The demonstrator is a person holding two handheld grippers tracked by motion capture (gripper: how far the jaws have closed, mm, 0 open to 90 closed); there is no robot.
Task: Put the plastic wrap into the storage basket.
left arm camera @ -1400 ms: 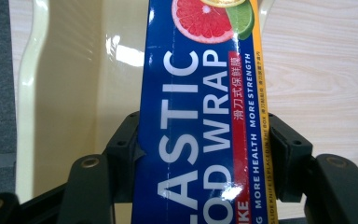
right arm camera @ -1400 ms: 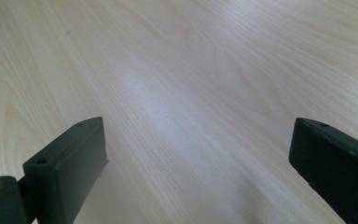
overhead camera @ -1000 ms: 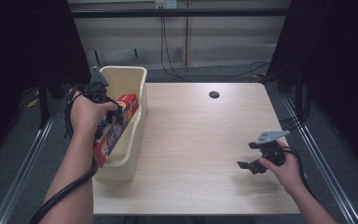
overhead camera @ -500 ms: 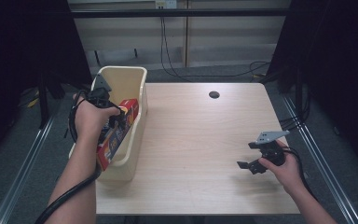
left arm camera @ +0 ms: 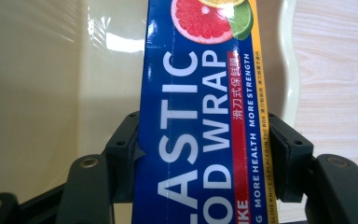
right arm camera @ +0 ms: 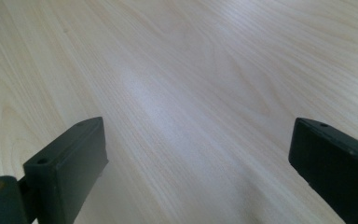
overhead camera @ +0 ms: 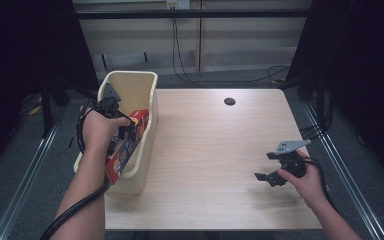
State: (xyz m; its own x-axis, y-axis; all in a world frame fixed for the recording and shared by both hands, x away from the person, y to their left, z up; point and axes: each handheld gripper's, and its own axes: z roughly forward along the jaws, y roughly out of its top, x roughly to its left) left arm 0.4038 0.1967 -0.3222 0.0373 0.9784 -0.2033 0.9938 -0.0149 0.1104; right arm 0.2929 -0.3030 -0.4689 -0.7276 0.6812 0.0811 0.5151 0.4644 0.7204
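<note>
We count one box of plastic food wrap point(overhead camera: 125, 150), one cream plastic bin point(overhead camera: 147, 95), one wooden table point(overhead camera: 215, 155) with a single dark round hole point(overhead camera: 229, 101) in its top, and two grippers, one in each hand. In the high view the box sits at the middle left of the frame, tilted inside the bin, its red end point(overhead camera: 139, 118) leaning toward the bin's right wall and its lower end down near the bin's near wall. The left gripper point(overhead camera: 122, 131) comes in over the bin from the left, the hand wrapped around its body, and its jaws pinch the box across its width. In the left gripper view the box point(left arm camera: 205, 121) runs up the centre of the frame, blue with white lettering and a cut grapefruit pictured at the top, and we see a black pad pressed against each long edge, the bin's pale inside point(left arm camera: 46, 93) behind it. The right gripper point(overhead camera: 270, 176) rests low over the bare table at the lower right of the high view, well apart from the bin and box. In the right gripper view its jaws stand spread wide over bare wood point(right arm camera: 191, 93), with nothing between them.
</note>
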